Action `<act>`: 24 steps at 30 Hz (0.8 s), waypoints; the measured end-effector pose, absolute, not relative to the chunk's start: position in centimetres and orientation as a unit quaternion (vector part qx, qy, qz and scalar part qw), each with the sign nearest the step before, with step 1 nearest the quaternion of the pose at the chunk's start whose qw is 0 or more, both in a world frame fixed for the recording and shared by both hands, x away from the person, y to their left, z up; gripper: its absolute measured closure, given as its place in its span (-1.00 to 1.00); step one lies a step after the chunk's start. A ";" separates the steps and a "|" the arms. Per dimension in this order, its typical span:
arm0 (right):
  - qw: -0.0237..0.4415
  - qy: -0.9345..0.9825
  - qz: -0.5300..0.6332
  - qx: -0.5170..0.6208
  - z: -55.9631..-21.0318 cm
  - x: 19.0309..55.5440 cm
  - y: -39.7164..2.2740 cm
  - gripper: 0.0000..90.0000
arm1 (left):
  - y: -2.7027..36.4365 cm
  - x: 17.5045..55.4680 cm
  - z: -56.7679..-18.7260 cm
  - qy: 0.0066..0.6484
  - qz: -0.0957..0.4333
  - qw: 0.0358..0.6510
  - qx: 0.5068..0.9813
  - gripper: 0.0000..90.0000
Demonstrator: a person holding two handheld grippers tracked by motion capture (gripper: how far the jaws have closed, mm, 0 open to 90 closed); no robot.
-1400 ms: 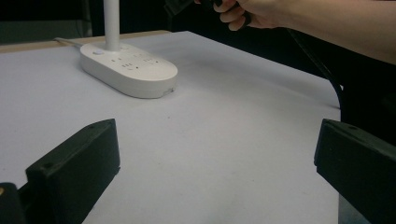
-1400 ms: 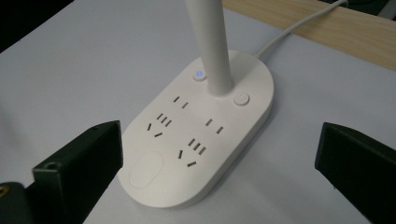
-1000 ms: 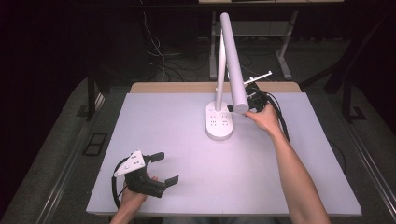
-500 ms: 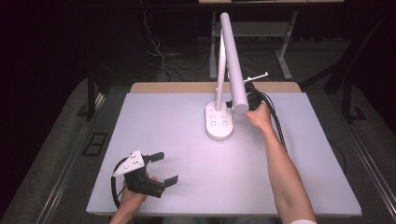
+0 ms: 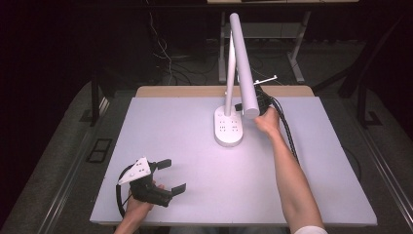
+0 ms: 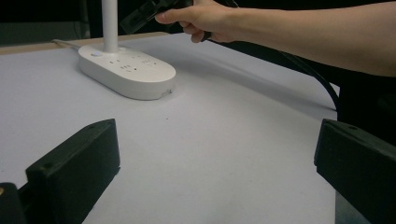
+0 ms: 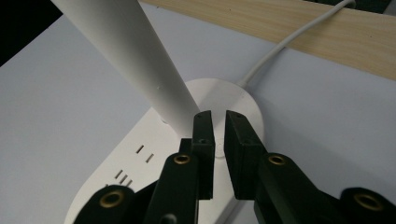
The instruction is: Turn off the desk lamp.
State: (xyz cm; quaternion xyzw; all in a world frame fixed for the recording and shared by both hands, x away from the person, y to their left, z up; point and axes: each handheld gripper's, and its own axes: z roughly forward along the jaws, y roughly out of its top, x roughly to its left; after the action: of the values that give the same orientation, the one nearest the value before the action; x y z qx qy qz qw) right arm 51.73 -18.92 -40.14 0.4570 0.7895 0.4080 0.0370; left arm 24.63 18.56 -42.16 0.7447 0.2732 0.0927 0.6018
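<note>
Your right gripper (image 7: pixel 218 122) sat over the desk lamp's base (image 5: pixel 229 128), at the far middle of the white surface (image 5: pixel 195 161), its fingers (image 7: pixel 203 140) just closing to a narrow gap with nothing between them, beside the lamp head (image 7: pixel 135 60). Your left gripper (image 5: pixel 171 175) rested near the front-left edge, fingers released.

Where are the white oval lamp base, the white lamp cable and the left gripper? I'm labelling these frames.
white oval lamp base (image 5: pixel 229 129): high view, socket-pierced top.
white lamp cable (image 7: pixel 285 45): right gripper view, stretch crossing the wooden edge.
left gripper (image 5: pixel 172 174): high view, midway between its open jaws.
</note>
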 end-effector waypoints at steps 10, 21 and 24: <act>0.041 0.791 0.404 0.457 -40.9 52.2 -18.3 1.00 | 18.7 24.6 -42.1 0.273 0.093 0.602 0.745 -1.00; 0.038 0.796 0.393 0.459 -41.8 52.3 -17.9 1.00 | 18.7 24.5 -42.1 0.273 0.094 0.602 0.744 -1.00; 0.044 0.801 0.388 0.455 -42.0 52.4 -17.7 1.00 | 18.7 24.5 -42.1 0.272 0.094 0.601 0.745 -1.00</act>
State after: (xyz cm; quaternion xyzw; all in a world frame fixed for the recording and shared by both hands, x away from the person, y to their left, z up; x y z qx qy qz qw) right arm 52.40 -17.70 -41.99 0.4545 0.8005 0.3881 0.0443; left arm 24.54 18.67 -42.09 0.7454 0.2717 0.0937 0.6015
